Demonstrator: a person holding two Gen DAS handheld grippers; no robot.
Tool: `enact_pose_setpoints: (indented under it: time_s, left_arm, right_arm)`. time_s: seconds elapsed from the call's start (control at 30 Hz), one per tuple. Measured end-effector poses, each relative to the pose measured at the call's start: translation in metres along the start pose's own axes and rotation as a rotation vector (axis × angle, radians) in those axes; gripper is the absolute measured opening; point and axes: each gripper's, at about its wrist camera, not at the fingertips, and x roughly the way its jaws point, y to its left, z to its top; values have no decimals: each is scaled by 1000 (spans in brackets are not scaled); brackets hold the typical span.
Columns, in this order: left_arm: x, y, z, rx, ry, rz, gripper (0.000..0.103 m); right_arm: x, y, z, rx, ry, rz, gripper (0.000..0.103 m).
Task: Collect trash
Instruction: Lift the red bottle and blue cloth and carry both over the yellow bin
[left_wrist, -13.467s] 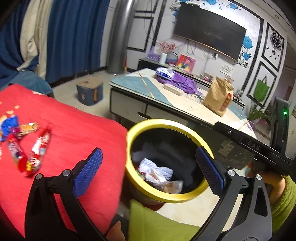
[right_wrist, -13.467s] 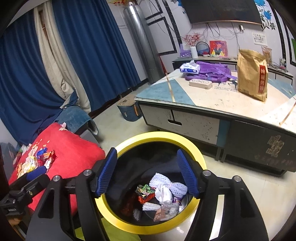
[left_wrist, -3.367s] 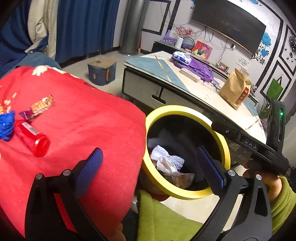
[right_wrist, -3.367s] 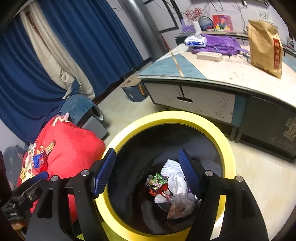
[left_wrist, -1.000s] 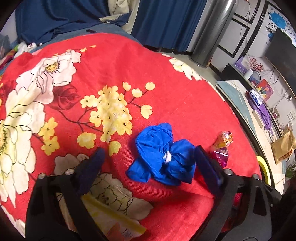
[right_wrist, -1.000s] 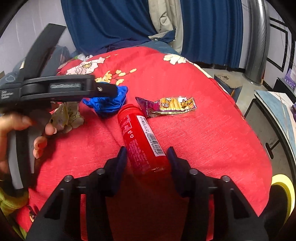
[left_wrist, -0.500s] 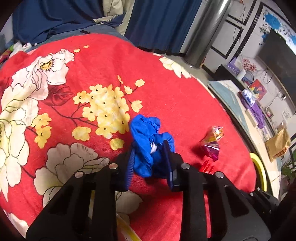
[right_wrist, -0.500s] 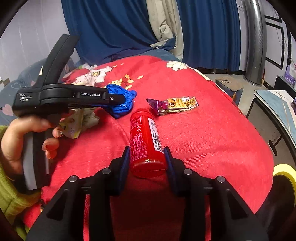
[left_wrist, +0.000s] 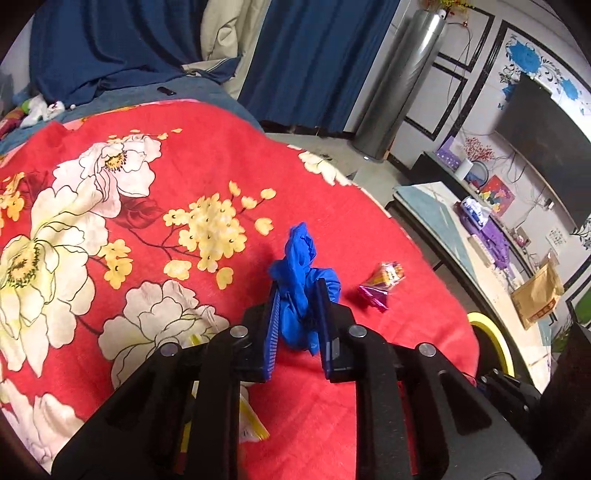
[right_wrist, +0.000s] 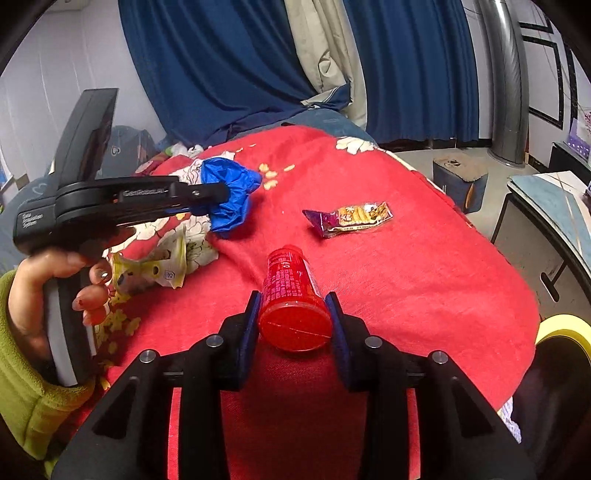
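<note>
Jaws of the left gripper (left_wrist: 297, 325) are closing on a crumpled blue wad (left_wrist: 301, 291), pads pressing it from both sides, the wad raised off the cloth. The right gripper (right_wrist: 293, 325) pinches a red bottle (right_wrist: 290, 299) by its base, neck pointing away.

Both work over a red flowered blanket (left_wrist: 207, 155) — a purple-and-orange snack wrapper (right_wrist: 349, 218) lies loose past the bottle, and a yellowish wrapper (right_wrist: 153, 267) sits by the left hand (right_wrist: 44, 291), which grips its handle, green sleeve (right_wrist: 22, 398) at the wrist.

The blanket falls away on the right, where the yellow rim of a bin (right_wrist: 563, 328) shows just past the edge. Beyond lie bare floor, a low table (left_wrist: 454, 225) and blue curtains (right_wrist: 236, 62).
</note>
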Motion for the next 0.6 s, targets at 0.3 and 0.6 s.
enact_pose_setpoints:
  time_s: [0.3, 0.6]
  left_arm:
    - [-26, -12, 0, 12, -43, -50, 10]
    - [-44, -31, -1, 46, -80, -86, 10]
  right_arm:
    - [-23, -2, 6, 11, -59, -1, 32]
    - [-43, -6, 11, 30, -109, -7, 31]
